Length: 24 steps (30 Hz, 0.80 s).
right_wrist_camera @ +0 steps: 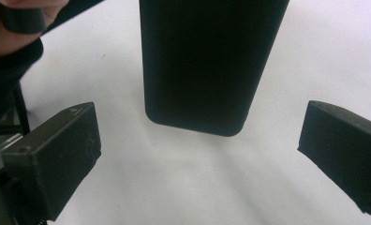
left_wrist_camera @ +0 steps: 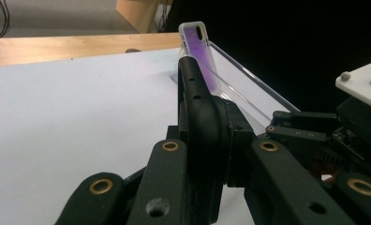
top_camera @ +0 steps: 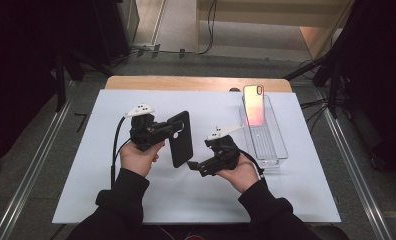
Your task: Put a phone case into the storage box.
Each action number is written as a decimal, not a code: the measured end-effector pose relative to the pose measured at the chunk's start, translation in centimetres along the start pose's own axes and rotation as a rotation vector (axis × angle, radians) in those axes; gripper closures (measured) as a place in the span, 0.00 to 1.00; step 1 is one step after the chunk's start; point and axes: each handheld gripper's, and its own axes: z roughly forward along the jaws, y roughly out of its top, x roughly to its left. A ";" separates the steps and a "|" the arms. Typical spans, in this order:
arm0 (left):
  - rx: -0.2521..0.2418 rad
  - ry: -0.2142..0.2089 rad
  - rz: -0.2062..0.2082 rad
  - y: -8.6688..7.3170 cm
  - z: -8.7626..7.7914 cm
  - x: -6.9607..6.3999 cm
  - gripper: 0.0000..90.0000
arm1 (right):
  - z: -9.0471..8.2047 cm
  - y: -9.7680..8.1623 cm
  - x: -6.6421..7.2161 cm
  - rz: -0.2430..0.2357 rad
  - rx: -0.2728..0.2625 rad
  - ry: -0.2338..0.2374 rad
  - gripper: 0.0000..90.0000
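we have the left hand-held gripper pinching the black phone case near its upper part, jaws pressed on it edge-on in the left gripper view. case is held off the white sheet on the bench, roughly upright and a bit tilted, around mid-bench between our two hands.

right hand-held gripper sits just beside the case's lower end, jaws spread wide. in the right gripper view the case's rounded bottom edge hangs ahead of and between the two open jaws, neither pad touching it.

further right: clear tray on the sheet, with a second phone case, pinkish and shiny, leaning against its far end. same case reads purple with a clear rim from the left gripper view. well apart from both grippers.
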 end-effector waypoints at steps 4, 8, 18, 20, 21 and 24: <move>-0.009 -0.007 0.023 -0.1 0.1 -0.1 0.91 | -0.1 -0.2 0.0 -0.006 0.012 -0.034 0.00; -0.007 -0.005 0.033 -0.3 0.3 -0.4 0.91 | -0.3 -0.1 -0.1 0.024 0.006 -0.039 0.00; 0.003 -0.020 0.024 -0.8 1.0 -1.5 0.91 | -0.9 0.5 0.5 0.063 -0.059 -0.093 0.00; 0.004 -0.025 0.024 -0.8 1.1 -1.8 0.91 | -0.9 0.6 0.6 0.072 -0.072 -0.103 0.00; 0.004 -0.028 0.025 -0.8 1.1 -1.9 0.91 | -1.0 0.6 0.6 0.075 -0.079 -0.109 0.00; 0.007 -0.037 0.020 -0.9 1.3 -2.3 0.91 | -1.1 0.7 0.8 0.095 -0.105 -0.122 0.00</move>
